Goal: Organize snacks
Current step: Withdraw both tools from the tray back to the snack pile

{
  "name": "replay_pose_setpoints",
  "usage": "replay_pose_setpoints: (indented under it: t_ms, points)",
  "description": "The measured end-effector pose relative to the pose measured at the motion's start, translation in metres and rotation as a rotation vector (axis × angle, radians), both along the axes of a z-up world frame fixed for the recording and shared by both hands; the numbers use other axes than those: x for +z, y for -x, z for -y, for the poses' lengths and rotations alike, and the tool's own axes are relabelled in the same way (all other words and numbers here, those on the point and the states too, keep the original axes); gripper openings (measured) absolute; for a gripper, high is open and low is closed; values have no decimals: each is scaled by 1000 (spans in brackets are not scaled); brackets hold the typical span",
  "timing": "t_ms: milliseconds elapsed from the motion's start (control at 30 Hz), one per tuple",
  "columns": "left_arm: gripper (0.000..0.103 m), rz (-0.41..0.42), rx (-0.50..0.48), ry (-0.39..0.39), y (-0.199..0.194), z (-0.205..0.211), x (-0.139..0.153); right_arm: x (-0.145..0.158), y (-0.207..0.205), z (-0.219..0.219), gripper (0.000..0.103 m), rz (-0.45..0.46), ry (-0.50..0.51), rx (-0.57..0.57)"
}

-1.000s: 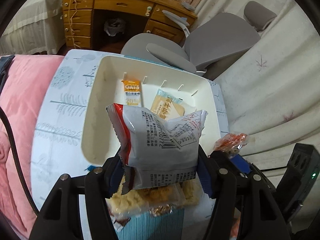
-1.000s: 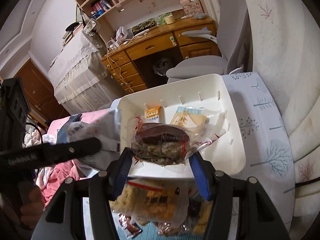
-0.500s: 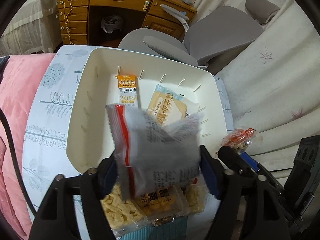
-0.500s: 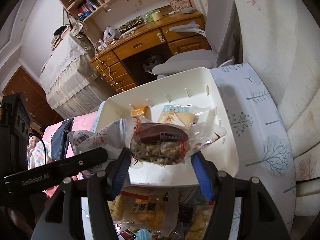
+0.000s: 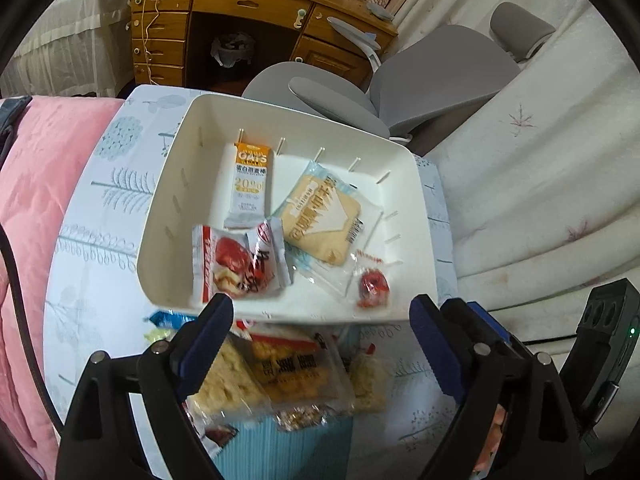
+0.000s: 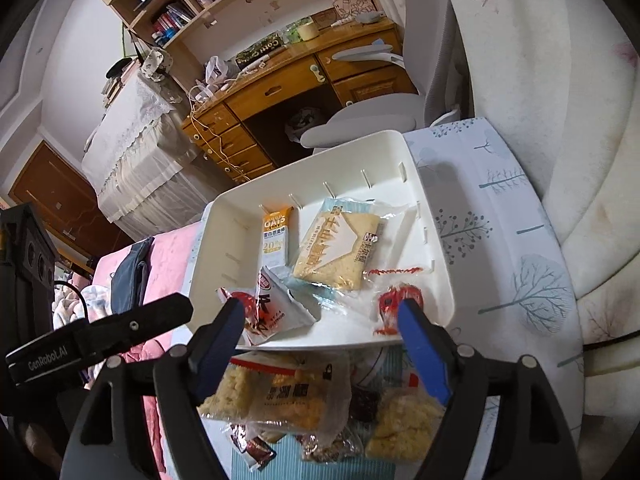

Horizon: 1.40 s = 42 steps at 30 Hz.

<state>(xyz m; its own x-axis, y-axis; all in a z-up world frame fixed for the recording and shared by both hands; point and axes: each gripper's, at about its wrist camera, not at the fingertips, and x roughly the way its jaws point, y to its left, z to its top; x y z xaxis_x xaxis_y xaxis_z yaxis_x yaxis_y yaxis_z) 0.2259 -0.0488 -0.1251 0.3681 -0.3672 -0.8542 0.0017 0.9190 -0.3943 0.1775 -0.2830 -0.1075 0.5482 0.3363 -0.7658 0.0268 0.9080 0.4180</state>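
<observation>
hovering: both hand-held grippers gaping, empty | white bin (image 5: 416, 184): four snacks, maybe

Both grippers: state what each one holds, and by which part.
Nothing. The left gripper and right gripper are both open and empty above the tray.

Four packets (image 5: 318, 216) lie in tray (image 5: 420, 216)
</observation>
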Motion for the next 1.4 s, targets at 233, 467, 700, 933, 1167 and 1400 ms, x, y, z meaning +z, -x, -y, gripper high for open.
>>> replay_pose_setpoints:
  t_ms: [233, 467, 700, 933, 1167, 1400]
  points:
    - [89, 30, 16, 11, 42, 10, 19, 20, 22, 9, 79, 45, 8, 26]
    - [89, 56, 77, -19, 87, 13, 30, 33, 49, 10, 79, 80, 15, 90]
    - [89, 43, 173, -36, 130, 7, 30, 30, 72, 9, 80, 60, 28, 164]
    - [89, 26, 243, -69, 160, 0, 26, 23, 86, 13, 80, 26, 19, 211]
    - [89, 21, 264, -113, 175, -7, 22, 4, 91, 20, 80, -73, -28, 212]
    - [89, -22, 253, -154, 180, -16, 9, -24, 90, 31, 80, -197, -71, 144]
